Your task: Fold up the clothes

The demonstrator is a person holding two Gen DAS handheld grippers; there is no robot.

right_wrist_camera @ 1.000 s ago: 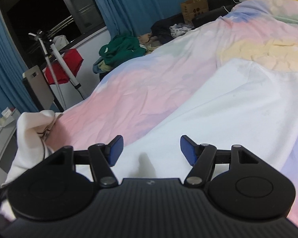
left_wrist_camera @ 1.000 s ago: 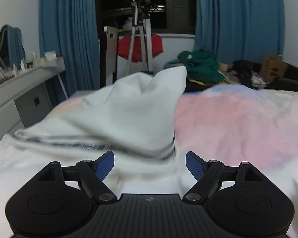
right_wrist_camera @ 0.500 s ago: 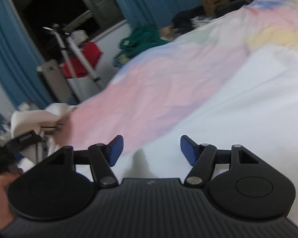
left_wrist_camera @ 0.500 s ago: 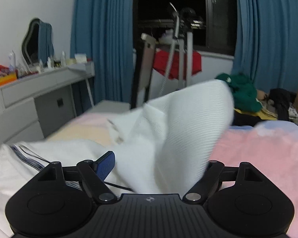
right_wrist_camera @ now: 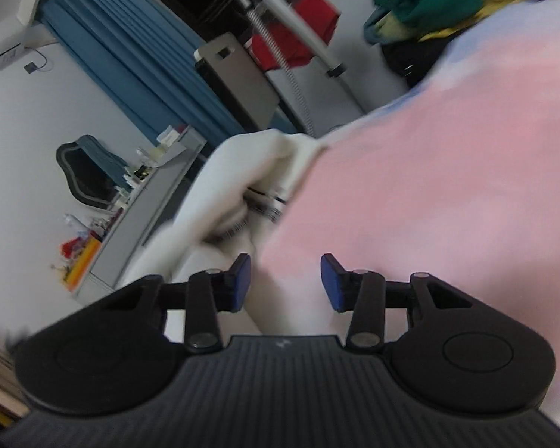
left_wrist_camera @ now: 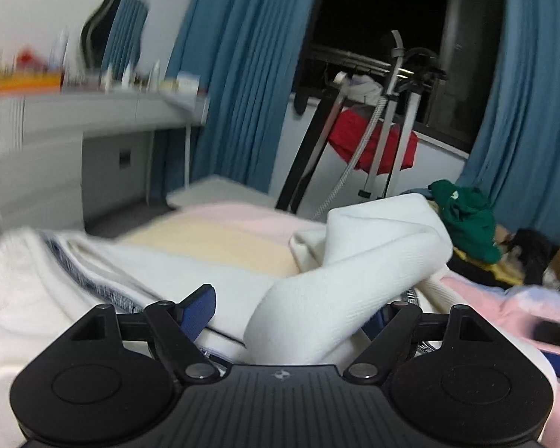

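White garment (left_wrist_camera: 339, 272) lies bunched on the pink-and-cream bed cover (left_wrist_camera: 212, 239), a fold draped between the left gripper (left_wrist_camera: 291, 311)'s wide, unclenched jaws, likely for carrying over; right gripper (right_wrist_camera: 285, 282), closing on nothing, hovers beside its edge.

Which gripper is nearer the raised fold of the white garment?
Left. The left gripper has the white garment's raised fold draped between its open fingers, over one pad. The right gripper, jaws closing on nothing, hangs over the pink bedspread beside the garment.
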